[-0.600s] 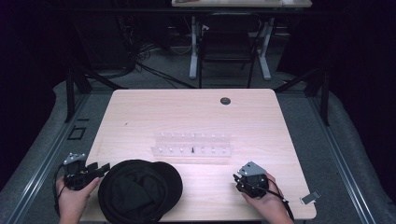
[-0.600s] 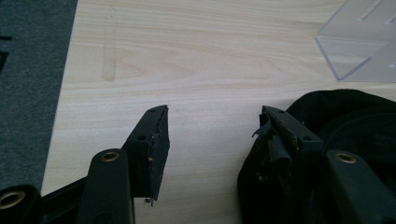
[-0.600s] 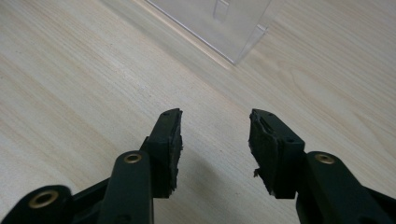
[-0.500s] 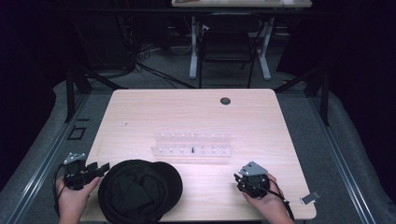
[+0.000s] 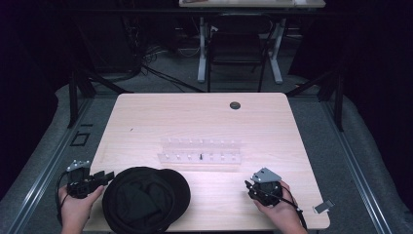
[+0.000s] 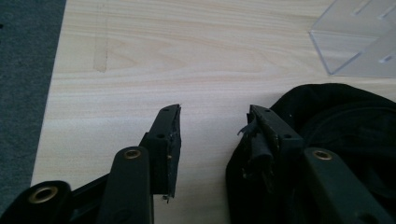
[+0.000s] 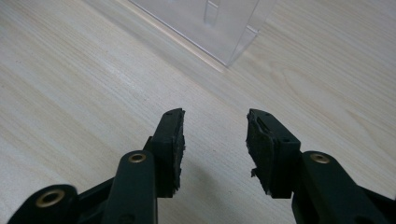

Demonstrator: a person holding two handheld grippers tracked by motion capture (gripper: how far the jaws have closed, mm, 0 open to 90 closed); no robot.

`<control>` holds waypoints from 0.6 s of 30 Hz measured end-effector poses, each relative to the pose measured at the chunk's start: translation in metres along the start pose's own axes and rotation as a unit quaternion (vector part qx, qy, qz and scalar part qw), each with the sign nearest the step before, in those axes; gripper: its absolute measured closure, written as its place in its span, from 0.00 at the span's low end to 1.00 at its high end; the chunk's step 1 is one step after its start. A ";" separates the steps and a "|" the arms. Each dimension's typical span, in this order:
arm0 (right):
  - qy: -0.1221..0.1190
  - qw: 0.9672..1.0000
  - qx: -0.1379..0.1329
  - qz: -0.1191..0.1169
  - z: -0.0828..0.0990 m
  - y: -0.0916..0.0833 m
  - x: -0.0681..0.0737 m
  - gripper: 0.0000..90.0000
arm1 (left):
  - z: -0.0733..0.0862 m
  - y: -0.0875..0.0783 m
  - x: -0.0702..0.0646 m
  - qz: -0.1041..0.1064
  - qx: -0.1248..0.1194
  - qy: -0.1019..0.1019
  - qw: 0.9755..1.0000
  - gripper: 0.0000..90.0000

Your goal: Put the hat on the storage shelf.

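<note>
A black cap [image 5: 146,197] lies on the wooden table [image 5: 195,122] near its front edge. My left gripper [image 5: 104,176] sits just left of the cap, held in a hand. In the left gripper view its jaws [image 6: 215,112] stand open over bare wood, and the right jaw rests at the edge of the cap [image 6: 345,126]. My right gripper [image 5: 254,186] is at the front right, pointing toward a clear plastic rack [image 5: 199,151]. In the right gripper view its jaws [image 7: 215,114] are open with nothing between them, and the rack's corner [image 7: 210,23] lies ahead.
A small dark piece [image 5: 200,157] stands in the rack's front row. A round black grommet [image 5: 235,105] is set in the table's far side. A small grey item [image 5: 324,206] lies past the front right corner. Dark floor and table legs surround the table.
</note>
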State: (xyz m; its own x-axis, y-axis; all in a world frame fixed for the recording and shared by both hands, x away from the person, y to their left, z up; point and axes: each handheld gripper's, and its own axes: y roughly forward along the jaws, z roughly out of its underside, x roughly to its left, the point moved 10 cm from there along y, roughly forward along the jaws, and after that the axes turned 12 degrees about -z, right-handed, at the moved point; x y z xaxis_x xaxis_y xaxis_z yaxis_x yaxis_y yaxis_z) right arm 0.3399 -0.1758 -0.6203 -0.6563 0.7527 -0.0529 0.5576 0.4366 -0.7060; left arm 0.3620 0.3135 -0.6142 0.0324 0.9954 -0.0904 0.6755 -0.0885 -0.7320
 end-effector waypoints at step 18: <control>0.023 1.000 -0.009 -0.008 0.000 -0.007 -0.004 0.63 | 0.013 -0.026 0.005 0.020 0.101 0.012 0.995 0.64</control>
State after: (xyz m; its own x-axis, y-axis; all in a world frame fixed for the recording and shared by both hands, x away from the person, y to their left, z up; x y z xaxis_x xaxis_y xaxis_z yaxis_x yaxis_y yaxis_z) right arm 0.3388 -0.1818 -0.6155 -0.6410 0.7675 -0.0087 0.5564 0.4568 -0.6941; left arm 0.3349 0.3206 -0.6045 0.0754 0.9913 -0.1076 0.5124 -0.1311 -0.8487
